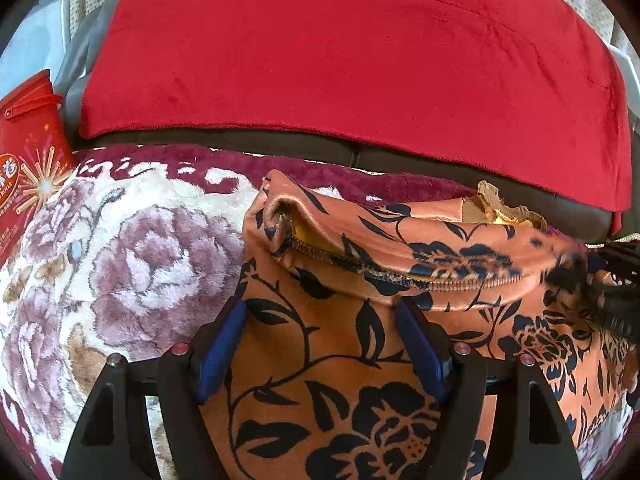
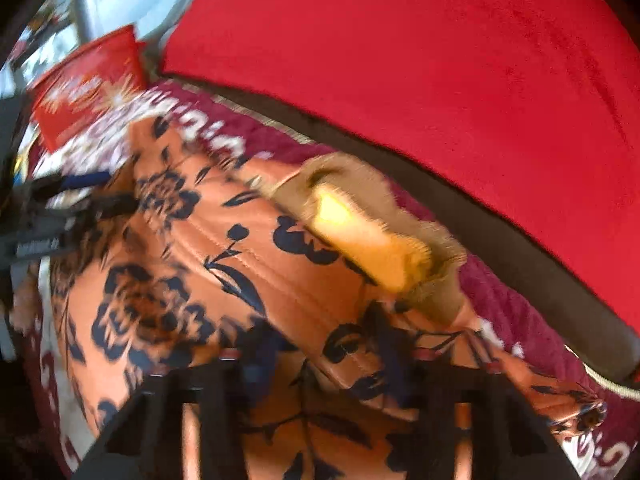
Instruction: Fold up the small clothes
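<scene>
Between the left gripper's [image 1: 320,344] blue pads [image 1: 219,350] lies the near panel of the garment [image 1: 344,392], an orange piece printed with dark flowers. The pads stand spread, the cloth passing under and between them, neither pad pressing it; nothing is pinched there.

In the right wrist view the right gripper [image 2: 320,364] sits over the same garment [image 2: 248,264]. Blur hides its pads, so whether they pinch the cloth cannot be told. The left gripper [image 2: 76,196] shows at that view's left edge, over the garment's far side.

The garment rests on a flowered blanket [image 1: 132,264], spread across the seat. Judged from the left view, its long axis runs left to right. A folded-over edge with a stitched hem [image 1: 400,276] crosses its middle, showing yellow lining. A tan ribbed band [image 1: 492,204], seemingly a collar or cuff, sits at the far right end.

Step in hand, as judged: an early fold. One edge is already turned over, yet the layers bulge and the piece is not squared. The next move calls for each gripper to close on a single edge, not a bunched double layer, then carry it across evenly so that the hem lands flat.

Beyond lie a dark seat edge [image 1: 352,148], a red blanket [image 1: 340,48] and a red box [image 1: 28,152] at far left
</scene>
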Motion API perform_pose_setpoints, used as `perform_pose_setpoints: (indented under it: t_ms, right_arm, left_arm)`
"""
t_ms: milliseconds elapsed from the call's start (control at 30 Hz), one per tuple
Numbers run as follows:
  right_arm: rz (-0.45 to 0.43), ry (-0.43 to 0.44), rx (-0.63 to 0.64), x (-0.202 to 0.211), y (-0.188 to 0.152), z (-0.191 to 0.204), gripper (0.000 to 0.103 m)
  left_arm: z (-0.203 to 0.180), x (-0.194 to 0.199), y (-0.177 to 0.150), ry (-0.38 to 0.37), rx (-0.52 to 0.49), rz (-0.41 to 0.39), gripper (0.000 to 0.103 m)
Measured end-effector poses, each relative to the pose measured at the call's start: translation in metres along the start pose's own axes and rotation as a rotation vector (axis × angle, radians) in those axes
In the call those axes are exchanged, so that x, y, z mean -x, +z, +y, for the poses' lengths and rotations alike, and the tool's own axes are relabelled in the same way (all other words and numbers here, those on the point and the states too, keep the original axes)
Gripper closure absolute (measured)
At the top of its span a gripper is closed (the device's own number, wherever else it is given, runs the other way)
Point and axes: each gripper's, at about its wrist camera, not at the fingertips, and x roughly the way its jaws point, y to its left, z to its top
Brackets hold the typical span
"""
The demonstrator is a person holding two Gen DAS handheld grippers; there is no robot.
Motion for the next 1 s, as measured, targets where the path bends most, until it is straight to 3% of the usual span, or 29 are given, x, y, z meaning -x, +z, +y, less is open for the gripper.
perform_pose_setpoints:
  t_ms: [67,233,333,467,567,700,833,1000]
  right_arm:
    - [-0.035,-0.004,-0.040,0.003,0.006,-0.007,0.079]
    - [-0.085,0.038,-0.273,0.000,0.023,-0.046,0.079]
    - [-0.057,0.038,-0.414,-0.018,0.031,-0.072,0.079]
    - [-0.007,0.042,-0.487,-0.044,0.042,-0.088,0.077]
    - [-0.028,0.052,-0.542,-0.038,0.044,-0.097,0.077]
    - [-0.112,0.074,-0.581,0.001,0.036,-0.108,0.075]
    - [-0.163,0.022,-0.598,0.040,0.012,-0.126,0.068]
    - [-0.087,0.019,-0.612,0.043,-0.022,-0.147,0.068]
  left_arm:
    - [-0.002,0.001,0.000,-0.002,0.002,-0.003,0.026]
    - [-0.009,-0.001,0.004,-0.014,0.005,-0.014,0.026]
    - [-0.009,-0.005,0.006,-0.012,0.005,-0.008,0.026]
    - [0.004,-0.014,0.013,0.004,0.050,0.006,0.026]
    - [0.018,-0.017,0.020,0.017,0.093,0.006,0.026]
    - [0.028,-0.022,0.023,0.059,0.116,0.026,0.026]
    - [0.028,-0.026,0.020,0.069,0.103,0.031,0.026]
    - [0.011,-0.017,0.018,0.077,0.055,-0.018,0.026]
